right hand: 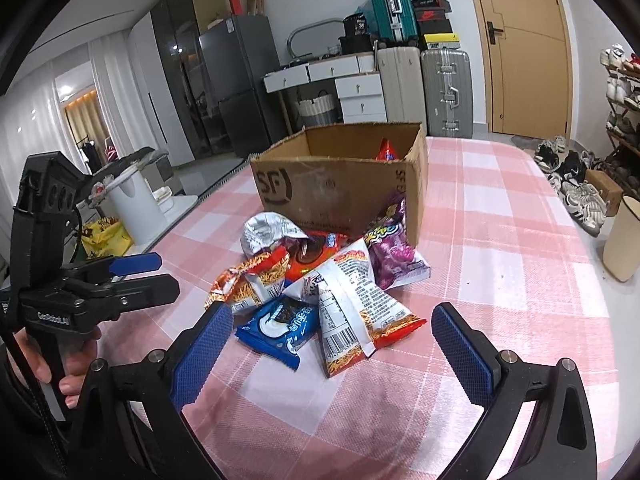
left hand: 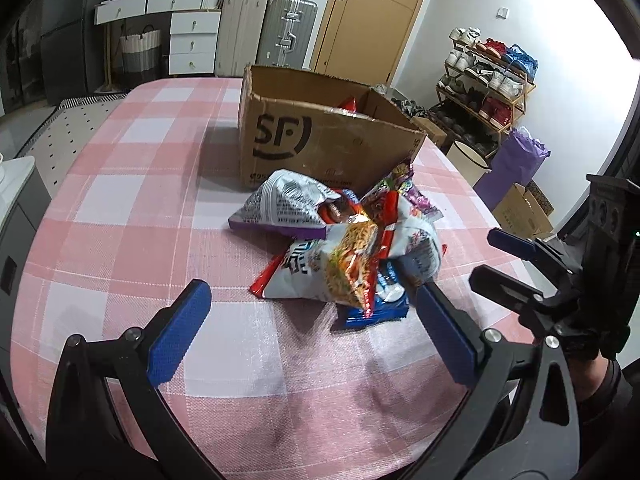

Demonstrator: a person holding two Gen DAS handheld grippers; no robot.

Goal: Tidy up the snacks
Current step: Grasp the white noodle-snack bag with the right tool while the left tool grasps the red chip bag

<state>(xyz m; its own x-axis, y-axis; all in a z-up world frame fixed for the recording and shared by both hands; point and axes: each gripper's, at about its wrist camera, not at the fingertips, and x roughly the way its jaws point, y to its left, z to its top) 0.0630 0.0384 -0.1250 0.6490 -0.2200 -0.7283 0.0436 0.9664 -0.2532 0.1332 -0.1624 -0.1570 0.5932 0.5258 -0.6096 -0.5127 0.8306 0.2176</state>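
Note:
A heap of snack packets (left hand: 344, 248) (right hand: 320, 288) lies on the checked tablecloth just in front of an open cardboard box (left hand: 320, 140) (right hand: 336, 196). In the heap are a blue cookie packet (right hand: 280, 328), a purple packet (right hand: 394, 252), a silver bag (left hand: 280, 200) and noodle-snack packs (right hand: 352, 320). One red packet (right hand: 387, 152) stands inside the box. My left gripper (left hand: 314, 320) (right hand: 164, 274) is open, low over the table on the heap's near left. My right gripper (right hand: 332, 344) (left hand: 488, 256) is open too, just short of the heap. Neither holds anything.
The table (left hand: 140, 184) (right hand: 500, 248) wears a pink and white checked cloth. Its right edge drops off towards a cream bin (right hand: 624, 240) and a shoe rack (left hand: 488, 80). Suitcases (right hand: 444, 92) and white drawers (right hand: 360, 96) stand behind the box.

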